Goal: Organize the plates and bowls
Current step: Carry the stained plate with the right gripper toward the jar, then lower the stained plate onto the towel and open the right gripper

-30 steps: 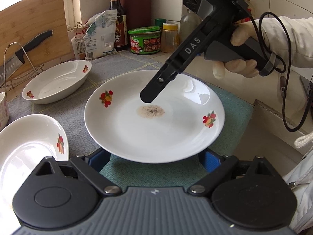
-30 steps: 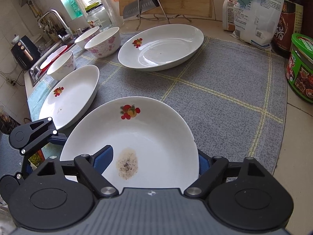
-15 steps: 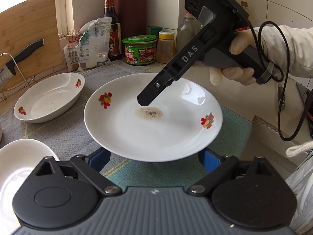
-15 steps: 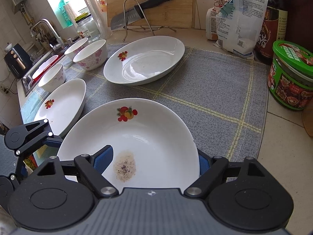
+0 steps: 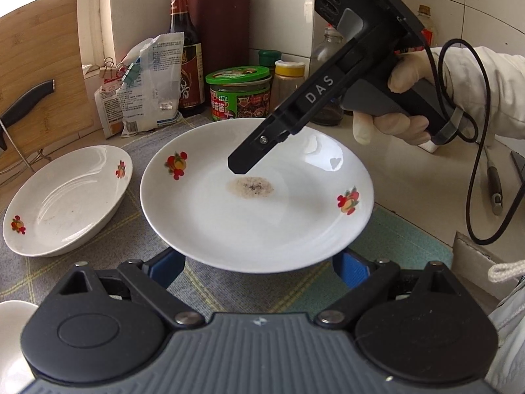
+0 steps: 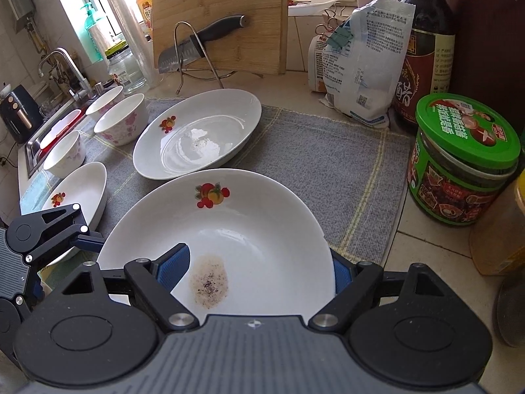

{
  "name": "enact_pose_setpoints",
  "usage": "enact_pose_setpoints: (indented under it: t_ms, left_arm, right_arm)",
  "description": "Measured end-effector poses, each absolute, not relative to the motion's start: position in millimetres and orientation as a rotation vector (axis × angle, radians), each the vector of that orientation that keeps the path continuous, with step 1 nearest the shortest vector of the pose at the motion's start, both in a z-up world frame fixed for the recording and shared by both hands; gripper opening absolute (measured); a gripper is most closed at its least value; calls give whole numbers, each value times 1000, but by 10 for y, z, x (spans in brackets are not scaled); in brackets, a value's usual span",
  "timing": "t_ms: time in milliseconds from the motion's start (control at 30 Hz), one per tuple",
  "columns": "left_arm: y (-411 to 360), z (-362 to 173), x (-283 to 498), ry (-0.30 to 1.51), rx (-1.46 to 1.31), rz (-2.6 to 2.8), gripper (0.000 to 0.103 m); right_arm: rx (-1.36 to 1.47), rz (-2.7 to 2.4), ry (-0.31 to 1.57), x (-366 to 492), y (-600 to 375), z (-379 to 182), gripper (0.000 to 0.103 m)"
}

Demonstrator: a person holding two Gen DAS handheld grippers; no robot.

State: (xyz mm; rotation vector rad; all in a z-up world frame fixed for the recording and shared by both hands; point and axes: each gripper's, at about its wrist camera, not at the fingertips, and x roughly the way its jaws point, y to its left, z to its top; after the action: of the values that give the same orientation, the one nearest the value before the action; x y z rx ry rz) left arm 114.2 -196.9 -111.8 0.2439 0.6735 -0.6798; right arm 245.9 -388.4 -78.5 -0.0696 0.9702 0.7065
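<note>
1. Gripping the round white fruit-print plate point(image 6: 262, 226) across its rim, the right gripper point(image 6: 259, 269) holds it above the grey mat's point(image 6: 328, 164) near edge.
2. The left gripper point(image 5: 259, 266), fingers spread wide, sits under the plate's edge; whether it clamps is unclear.

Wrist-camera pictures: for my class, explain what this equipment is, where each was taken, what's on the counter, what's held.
No robot: a person holds a claw in each hand, each with a camera looking along its fingers. One picture is from the left claw, the other from the right claw, whose gloved hand shows in the left view. On or beside the grey mat sit two more plates and three bowls. The stained plate is raised between both claws: the right one has a finger across it; the left one's fingers reach underneath, grip hidden.
</note>
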Motion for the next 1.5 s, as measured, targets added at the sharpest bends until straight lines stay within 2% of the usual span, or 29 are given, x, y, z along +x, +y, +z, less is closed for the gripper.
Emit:
enact_pose_setpoints:
  t_ms: [967,1233,1500]
  left_arm:
    - [-2199,-1327,1651,737,236,-656,96]
    - [-2205,-1308,1619,725,255,-653,96]
    - [-2124,-1208,1488,701,248,-635,97]
  right_arm:
    - [-79,655,963,2895,-4088,-1007,90]
    - [-133,654,974,2847,-4002,-1033,103]
    - [-164,609,939,2732,-4021,-921,103]
